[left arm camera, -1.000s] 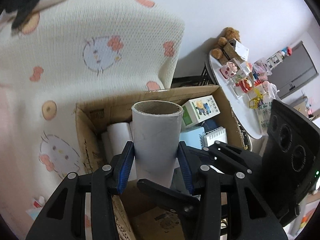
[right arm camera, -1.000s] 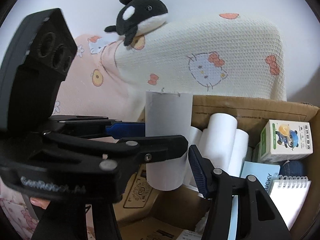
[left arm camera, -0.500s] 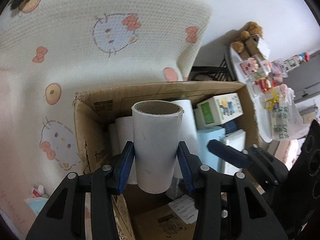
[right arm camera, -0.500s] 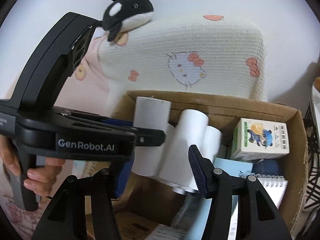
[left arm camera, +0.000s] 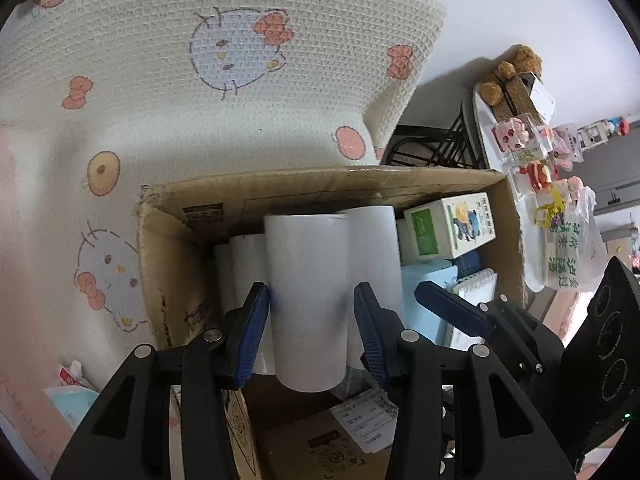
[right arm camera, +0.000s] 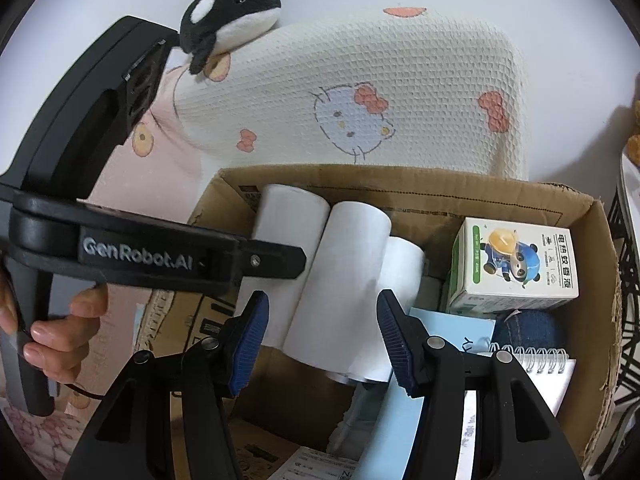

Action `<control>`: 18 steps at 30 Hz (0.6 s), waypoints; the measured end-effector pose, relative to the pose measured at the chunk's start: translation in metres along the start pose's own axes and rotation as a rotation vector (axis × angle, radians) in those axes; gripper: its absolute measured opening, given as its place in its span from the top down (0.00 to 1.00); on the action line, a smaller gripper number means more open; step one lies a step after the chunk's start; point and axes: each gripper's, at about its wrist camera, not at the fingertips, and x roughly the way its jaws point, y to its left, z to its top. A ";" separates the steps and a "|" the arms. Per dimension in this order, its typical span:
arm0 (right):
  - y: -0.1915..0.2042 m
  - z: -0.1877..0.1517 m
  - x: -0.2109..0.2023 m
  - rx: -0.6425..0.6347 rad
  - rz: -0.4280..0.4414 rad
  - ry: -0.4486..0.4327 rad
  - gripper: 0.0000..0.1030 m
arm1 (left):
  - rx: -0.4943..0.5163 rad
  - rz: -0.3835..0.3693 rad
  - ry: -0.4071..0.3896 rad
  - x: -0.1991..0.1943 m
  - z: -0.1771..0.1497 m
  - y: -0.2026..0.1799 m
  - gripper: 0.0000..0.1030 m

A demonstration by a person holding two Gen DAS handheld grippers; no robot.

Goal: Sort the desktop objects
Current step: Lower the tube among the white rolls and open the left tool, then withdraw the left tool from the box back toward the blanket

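My left gripper (left arm camera: 310,320) is shut on a white paper roll (left arm camera: 306,300) and holds it inside the open cardboard box (left arm camera: 320,184), beside two other white rolls (left arm camera: 376,248). In the right wrist view the held roll (right arm camera: 288,220) leans at the box's (right arm camera: 400,188) back left with the left gripper's finger across it. My right gripper (right arm camera: 320,336) is open and empty, hovering over the box in front of the middle roll (right arm camera: 340,280).
The box also holds a green-and-white carton (right arm camera: 516,268), a light blue booklet (right arm camera: 404,392), a spiral notebook (right arm camera: 536,376) and a denim item (right arm camera: 528,328). A Hello Kitty blanket (right arm camera: 360,92) with an orca plush (right arm camera: 228,8) stands behind. A cluttered white table (left arm camera: 532,168) is right.
My left gripper has lowered and tilted the roll into the box, beside the other rolls. My right gripper has shifted right over the box and stays open.
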 end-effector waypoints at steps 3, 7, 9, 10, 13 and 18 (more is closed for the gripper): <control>-0.002 -0.001 0.002 0.008 0.009 0.012 0.48 | -0.002 -0.006 -0.002 -0.001 0.000 0.001 0.53; -0.002 -0.003 0.004 0.010 0.012 0.016 0.48 | 0.004 -0.012 -0.004 -0.001 -0.002 0.002 0.60; -0.003 -0.002 0.004 0.015 0.013 0.018 0.48 | 0.008 0.001 -0.019 -0.004 -0.003 0.002 0.71; -0.003 -0.002 0.003 0.016 0.014 0.018 0.48 | 0.016 0.010 -0.036 -0.006 -0.003 0.002 0.74; 0.001 -0.002 -0.003 0.013 0.010 0.005 0.48 | 0.036 0.027 -0.088 -0.016 -0.007 0.001 0.74; 0.011 0.000 -0.016 0.003 0.015 -0.027 0.48 | 0.104 0.040 -0.171 -0.042 -0.020 0.002 0.56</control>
